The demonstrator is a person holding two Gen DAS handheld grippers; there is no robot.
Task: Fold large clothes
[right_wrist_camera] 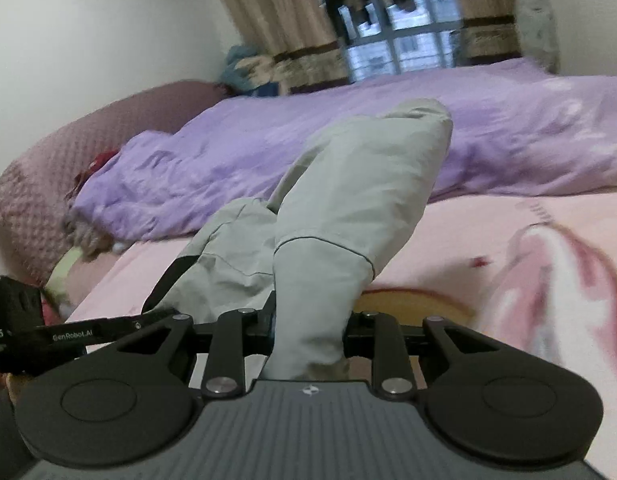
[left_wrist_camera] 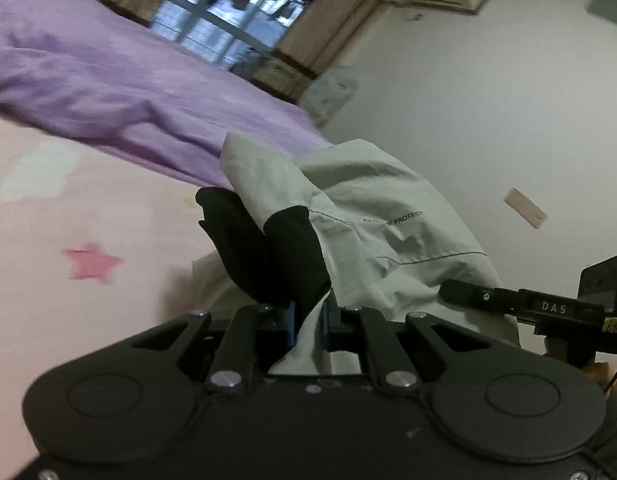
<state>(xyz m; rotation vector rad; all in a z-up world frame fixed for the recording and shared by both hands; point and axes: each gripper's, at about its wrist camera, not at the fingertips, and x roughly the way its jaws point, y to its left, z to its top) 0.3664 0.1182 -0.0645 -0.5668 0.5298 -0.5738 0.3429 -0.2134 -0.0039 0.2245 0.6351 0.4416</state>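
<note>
Both views are dim and soft, with a bluish cast. Daylight comes only from the window far ahead of the tongs, slightly blown out. Motion blur smears the pink sheet beside the right tongs. Fisheye bending curves the walls, and the upper corners go dark in the right view.

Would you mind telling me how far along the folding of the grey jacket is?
Done: both grippers have taken hold. The left gripper and right gripper are each shut on the light grey jacket. In hand: the jacket hangs bunched above the pink bedsheet. Left: no neat fold shows yet, so spreading and folding remain.
</note>
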